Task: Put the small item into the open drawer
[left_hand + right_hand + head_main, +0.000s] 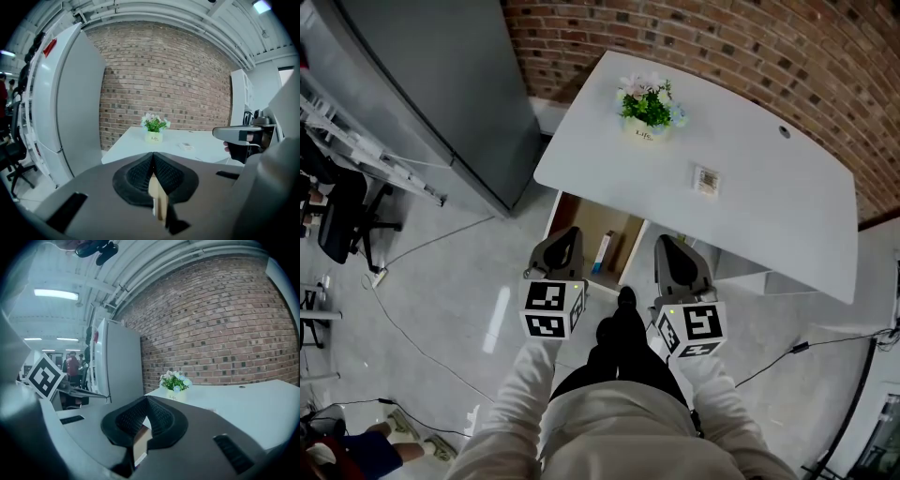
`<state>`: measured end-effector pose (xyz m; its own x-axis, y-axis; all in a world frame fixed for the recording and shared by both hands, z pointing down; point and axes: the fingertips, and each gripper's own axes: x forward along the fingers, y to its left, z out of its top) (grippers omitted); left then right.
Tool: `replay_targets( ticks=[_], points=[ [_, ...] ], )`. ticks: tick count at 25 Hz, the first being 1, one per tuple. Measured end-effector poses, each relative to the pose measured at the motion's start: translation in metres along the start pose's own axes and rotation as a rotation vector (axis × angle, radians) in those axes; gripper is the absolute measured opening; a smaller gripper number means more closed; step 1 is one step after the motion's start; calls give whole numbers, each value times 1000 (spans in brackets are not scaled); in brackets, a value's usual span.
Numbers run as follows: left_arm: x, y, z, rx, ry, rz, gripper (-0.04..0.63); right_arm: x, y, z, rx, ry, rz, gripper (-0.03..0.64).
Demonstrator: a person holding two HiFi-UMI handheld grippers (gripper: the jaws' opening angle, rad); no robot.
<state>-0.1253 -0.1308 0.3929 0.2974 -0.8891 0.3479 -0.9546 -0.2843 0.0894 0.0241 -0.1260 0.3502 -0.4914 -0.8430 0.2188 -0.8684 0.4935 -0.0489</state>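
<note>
The small item (706,180), a flat white packet with a printed label, lies on the white desk (787,206) right of the middle; the left gripper view has it (187,146) beyond the jaws. Below the desk's near edge the open wooden drawer (581,225) holds a blue-and-white box (603,251). My left gripper (570,232) hangs over the drawer's front left, its jaws shut with nothing between the pads (153,161). My right gripper (667,242) is level with it on the right, also shut and empty (146,401). Neither touches the item.
A potted plant (647,111) stands at the desk's far left. A grey fridge (441,84) rises left of the desk and a brick wall (722,37) runs behind it. An office chair (342,220) and cables (412,328) are on the floor at left.
</note>
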Motion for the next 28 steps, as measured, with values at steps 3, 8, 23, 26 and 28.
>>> replay_targets(
  ticks=[3,8,23,26,28],
  points=[
    [-9,2,3,-2,-13,4,17,-2,6,2,-17,-2,17,26],
    [-20,6,10,-3,-40,15,17,-5,11,3,-52,7,33,26],
    [-31,7,17,-8,-59,22,17,-10,20,4,-95,18,47,26],
    [-32,8,16,-9,-60,25,17,-10,20,1,-90,22,50,26],
    [-32,9,17,-10,-61,28,17,-9,20,1,-89,24,52,26]
  ],
)
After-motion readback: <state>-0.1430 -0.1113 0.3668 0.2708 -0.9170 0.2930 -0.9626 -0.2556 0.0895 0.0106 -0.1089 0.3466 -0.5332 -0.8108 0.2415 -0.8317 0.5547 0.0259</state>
